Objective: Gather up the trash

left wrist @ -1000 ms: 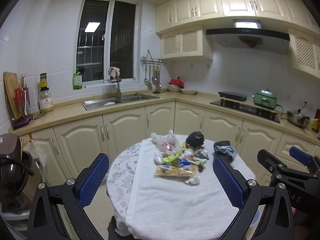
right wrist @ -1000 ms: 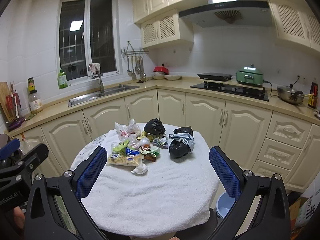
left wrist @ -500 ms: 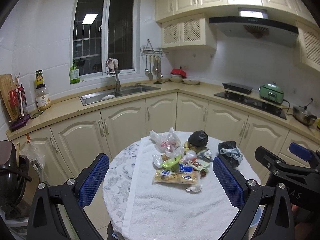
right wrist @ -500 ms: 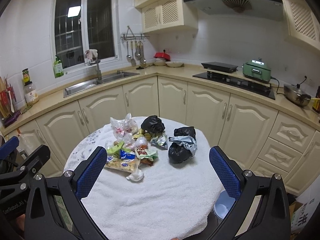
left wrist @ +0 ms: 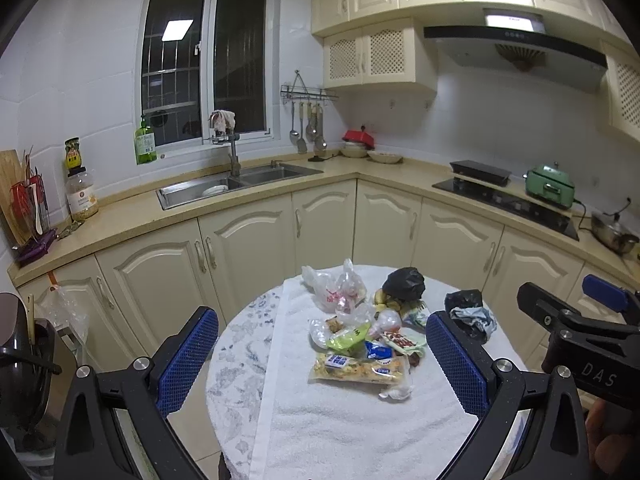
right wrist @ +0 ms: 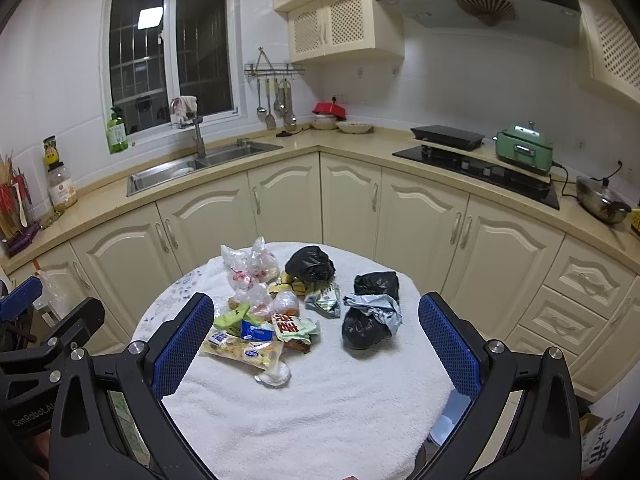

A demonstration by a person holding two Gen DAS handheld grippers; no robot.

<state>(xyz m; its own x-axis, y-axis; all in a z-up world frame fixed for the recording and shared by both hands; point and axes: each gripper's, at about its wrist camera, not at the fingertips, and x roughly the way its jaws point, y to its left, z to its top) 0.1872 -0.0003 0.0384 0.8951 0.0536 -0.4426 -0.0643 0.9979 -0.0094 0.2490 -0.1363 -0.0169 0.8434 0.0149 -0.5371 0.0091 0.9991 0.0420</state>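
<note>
A pile of trash lies on a round table covered by a white towel (left wrist: pixel 352 428) (right wrist: pixel 320 412): a yellow snack bag (left wrist: pixel 358 368) (right wrist: pixel 240 350), a green wrapper (right wrist: pixel 232 316), clear plastic bags (left wrist: pixel 340 290) (right wrist: pixel 250 264), a small black bag (left wrist: pixel 404 283) (right wrist: pixel 310 264) and a black-and-grey bag (left wrist: pixel 470 314) (right wrist: pixel 370 316). My left gripper (left wrist: pixel 320 364) is open and empty, held above the table's near side. My right gripper (right wrist: pixel 316 348) is open and empty, also short of the pile; it shows at the right of the left wrist view (left wrist: pixel 580 324).
Cream kitchen cabinets (right wrist: pixel 288 200) wrap behind the table, with a sink (left wrist: pixel 236 184), a hob (right wrist: pixel 476 168) and a green appliance (right wrist: pixel 524 148) on the counter. A blue bin (right wrist: pixel 450 416) stands on the floor at the table's right. A black appliance (left wrist: pixel 20 356) is at far left.
Both grippers have risen and drawn back a little, so the table and pile sit lower and smaller in view. Both stay open; the trash has not moved.
</note>
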